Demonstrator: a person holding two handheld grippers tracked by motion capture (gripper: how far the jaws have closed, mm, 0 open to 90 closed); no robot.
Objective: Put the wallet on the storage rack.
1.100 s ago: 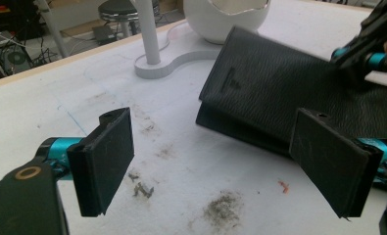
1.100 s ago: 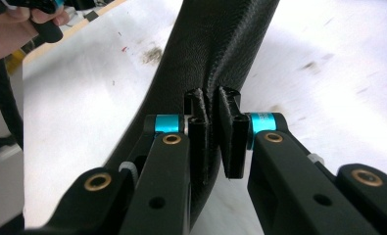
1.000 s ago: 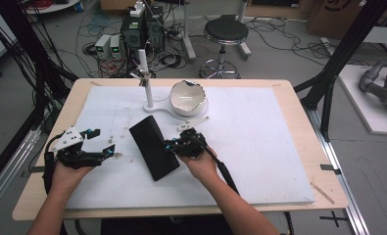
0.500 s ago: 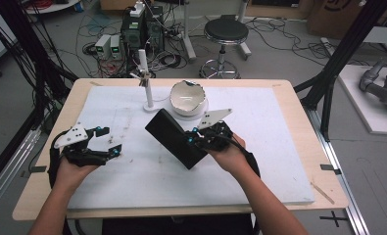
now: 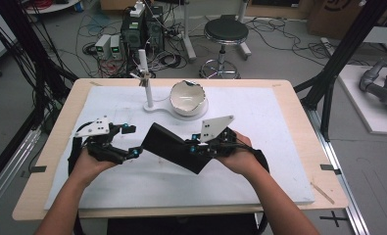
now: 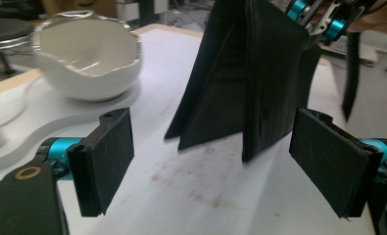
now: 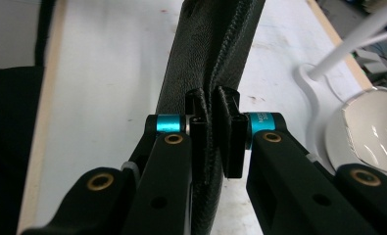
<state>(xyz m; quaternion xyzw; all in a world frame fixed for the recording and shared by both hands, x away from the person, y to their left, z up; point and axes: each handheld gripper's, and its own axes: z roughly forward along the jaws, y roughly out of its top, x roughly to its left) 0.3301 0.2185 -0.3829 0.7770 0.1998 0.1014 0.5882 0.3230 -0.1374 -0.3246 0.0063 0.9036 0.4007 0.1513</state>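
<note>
Your right gripper [image 5: 193,147] has its jaws clamped on one edge of the black leather folding wallet [image 5: 174,147], holding it lifted off the white-covered counter [image 5: 279,127], tilted, with its flaps hanging apart in the left gripper view. Your left gripper [image 5: 134,152] sits just beside the wallet's lower corner, jaws spread wide and gripping nothing. So the pick-up looks done; the second grasp is not yet made, and opening the wallet is likely what remains. The white cracked-rim ceramic bowl [image 5: 187,97] stands beyond, apart from it.
</note>
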